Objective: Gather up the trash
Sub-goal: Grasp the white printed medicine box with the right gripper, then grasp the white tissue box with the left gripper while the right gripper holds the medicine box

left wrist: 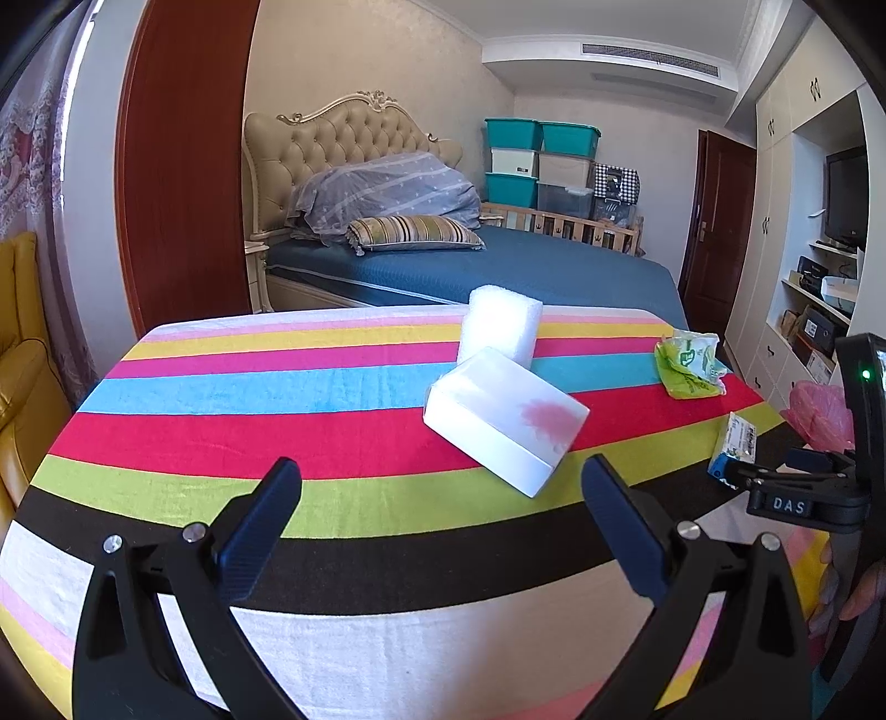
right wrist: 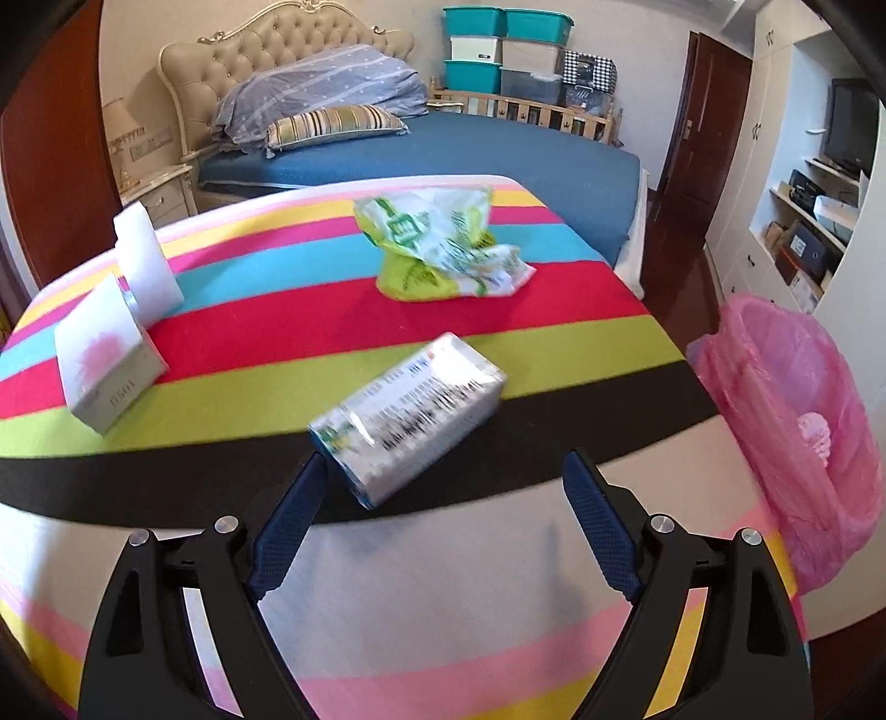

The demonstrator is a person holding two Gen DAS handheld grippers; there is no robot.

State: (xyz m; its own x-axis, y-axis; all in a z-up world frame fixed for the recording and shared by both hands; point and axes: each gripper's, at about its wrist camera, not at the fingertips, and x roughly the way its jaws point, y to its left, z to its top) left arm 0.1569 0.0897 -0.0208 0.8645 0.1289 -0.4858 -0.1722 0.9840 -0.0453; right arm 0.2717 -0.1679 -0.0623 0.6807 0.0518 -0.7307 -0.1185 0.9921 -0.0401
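Note:
On the striped table cloth (right wrist: 277, 332) lies a small tissue pack (right wrist: 410, 415) with printed text, just ahead of my right gripper (right wrist: 443, 471), whose jaws stand open and apart from it. Farther back sits a crumpled green and white wrapper (right wrist: 443, 249). At the left are a white box with a pink print (right wrist: 105, 354) and a white foam block (right wrist: 147, 266). In the left wrist view my left gripper (left wrist: 437, 482) is open, short of the white box (left wrist: 504, 421) and foam block (left wrist: 501, 327). The wrapper (left wrist: 689, 365) and tissue pack (left wrist: 736, 446) lie to its right.
A bin lined with a pink bag (right wrist: 797, 421) stands off the table's right edge, holding something pink. A bed (right wrist: 443, 144) lies beyond the table, storage boxes (right wrist: 509, 50) behind it, shelves (right wrist: 808, 227) at right. The other gripper's body (left wrist: 819, 487) shows at right.

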